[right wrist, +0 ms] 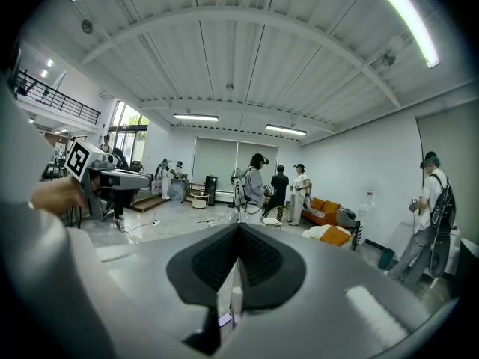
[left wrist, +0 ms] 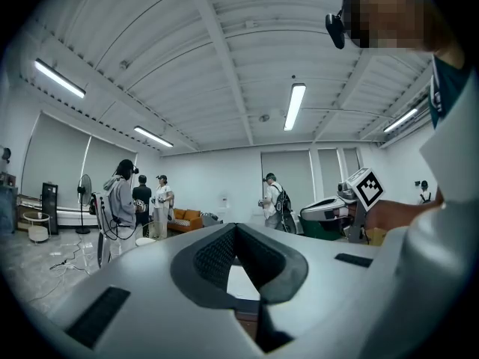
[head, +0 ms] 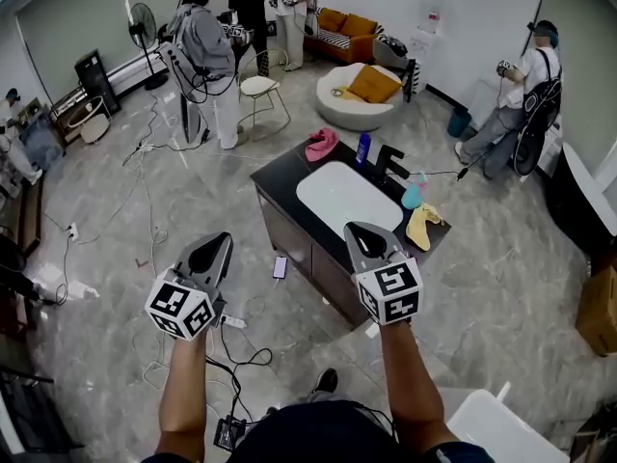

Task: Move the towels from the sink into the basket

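Left tongs [head: 218, 242], right tongs [head: 358, 231] both closed, empty — near front edge of sink counter [head: 278, 177], cable-strewn floor [head: 106, 215] at left

Your left gripper [head: 216, 245] and right gripper [head: 359, 231] look matt grey plastic, their pads [left wrist: 217, 256] ribbed black. The sink [head: 347, 198] gleams smooth white in a glossy dark counter [head: 280, 174]; pink towel [head: 321, 144] and yellow towel [head: 422, 226] are soft cloth, the floor [head: 116, 230] polished stone.

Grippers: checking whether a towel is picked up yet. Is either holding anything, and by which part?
Nothing is held. The left gripper and right gripper are both shut and empty; the pink towel and yellow towel lie on the counter.
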